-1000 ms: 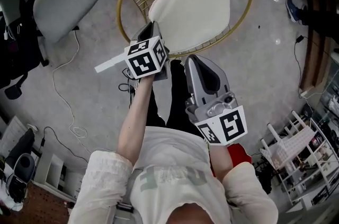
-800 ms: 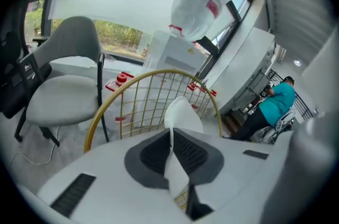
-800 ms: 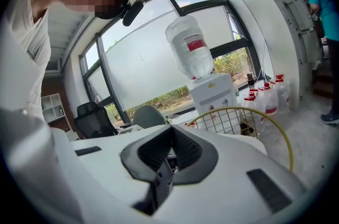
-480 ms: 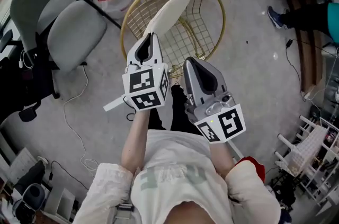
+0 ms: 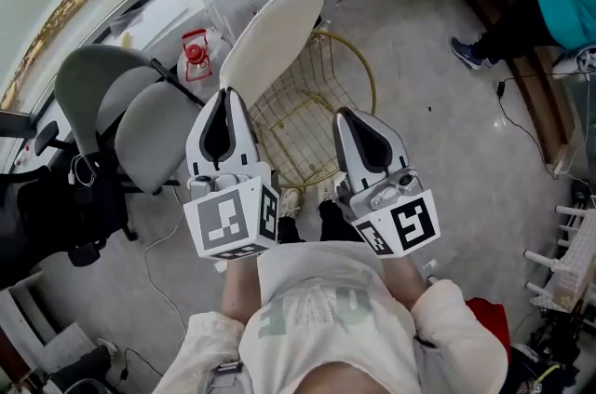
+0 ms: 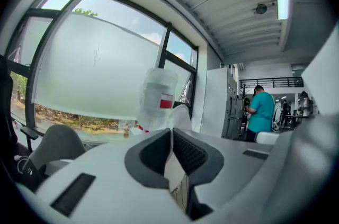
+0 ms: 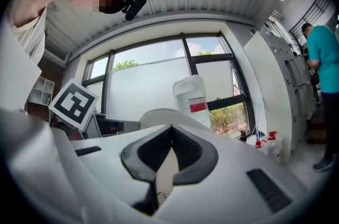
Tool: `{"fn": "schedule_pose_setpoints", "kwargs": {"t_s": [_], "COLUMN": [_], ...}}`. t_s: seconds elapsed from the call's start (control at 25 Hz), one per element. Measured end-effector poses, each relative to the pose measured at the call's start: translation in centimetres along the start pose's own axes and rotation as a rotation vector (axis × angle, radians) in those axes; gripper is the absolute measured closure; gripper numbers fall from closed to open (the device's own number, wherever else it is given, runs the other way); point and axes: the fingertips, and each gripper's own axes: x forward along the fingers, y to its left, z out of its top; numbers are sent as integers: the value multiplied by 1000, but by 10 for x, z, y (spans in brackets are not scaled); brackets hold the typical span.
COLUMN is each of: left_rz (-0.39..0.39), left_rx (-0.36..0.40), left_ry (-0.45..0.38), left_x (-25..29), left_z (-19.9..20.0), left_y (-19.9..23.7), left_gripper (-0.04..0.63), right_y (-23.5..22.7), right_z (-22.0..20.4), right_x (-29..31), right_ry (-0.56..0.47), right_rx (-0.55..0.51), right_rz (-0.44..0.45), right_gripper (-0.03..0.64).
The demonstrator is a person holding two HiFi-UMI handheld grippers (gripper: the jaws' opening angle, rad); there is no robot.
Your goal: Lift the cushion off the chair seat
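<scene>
Grey floor [image 5: 447, 150], gold wire chair [image 5: 358, 66] below. Cushion [image 5: 275, 33] clear of seat, tilted up over chair's left rim, its lower edge pinched by left gripper [image 5: 223, 94]. Right gripper [image 5: 350, 115] closed, empty. Risk: one-edge pinch slips, cushion drops back.
</scene>
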Motion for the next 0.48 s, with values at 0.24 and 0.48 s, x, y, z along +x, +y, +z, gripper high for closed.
{"fn": "schedule_pose_setpoints", "kwargs": {"t_s": [0.24, 0.48], "left_rz": [-27, -44], "left_rx": [19, 31], "left_ry": [-102, -130], "left_x": [-18, -19], "left_z": [49, 67], "left_y": [-29, -45], "left_gripper": [568, 568], "right_y": [-12, -22], "right_z": [52, 77], "right_x": [-14, -27], "right_ry": [-116, -165], "right_rx": [-65, -93], "right_rz": [-35, -64], "right_gripper": [599, 600]}}
